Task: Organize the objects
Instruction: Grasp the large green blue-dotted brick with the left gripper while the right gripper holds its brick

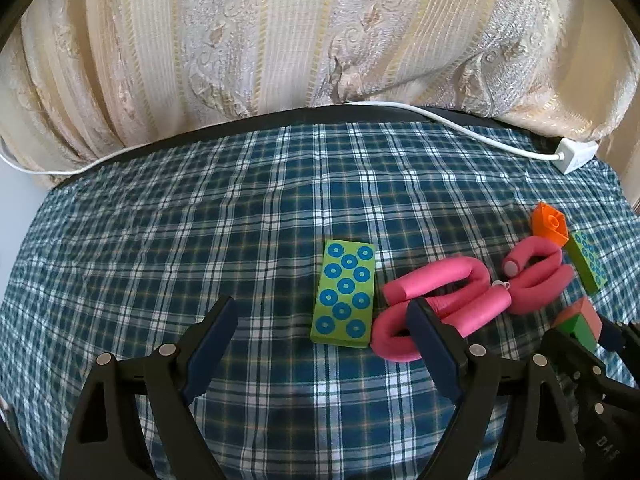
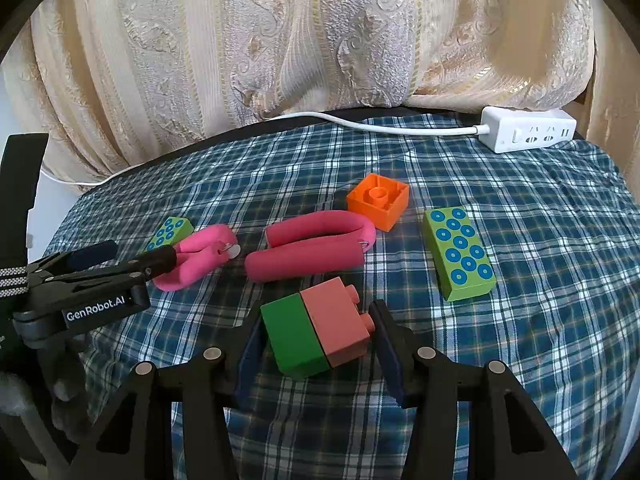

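Note:
My left gripper [image 1: 320, 303] stands open above the plaid cloth, and a green block with blue dots [image 1: 344, 294] lies flat just ahead between its fingers. Its right finger [image 1: 424, 328] overlaps a bent pink foam roller [image 1: 440, 292]. A second pink roller [image 1: 536, 276], an orange brick [image 1: 550, 224] and another green dotted block [image 1: 586, 262] lie further right. In the right wrist view my right gripper [image 2: 316, 336] is shut on a joined green and salmon brick pair [image 2: 316, 328], tilted, studs against the right pad. The left gripper [image 2: 136, 254] shows at the left there.
A blue and white plaid cloth [image 2: 540, 320] covers the surface. A white power strip [image 2: 528, 132] lies at the back right, and its cable [image 2: 360, 122] runs along the far edge. A cream patterned curtain [image 2: 280, 40] hangs close behind. The second dotted block [image 2: 460, 254] lies right of the held bricks.

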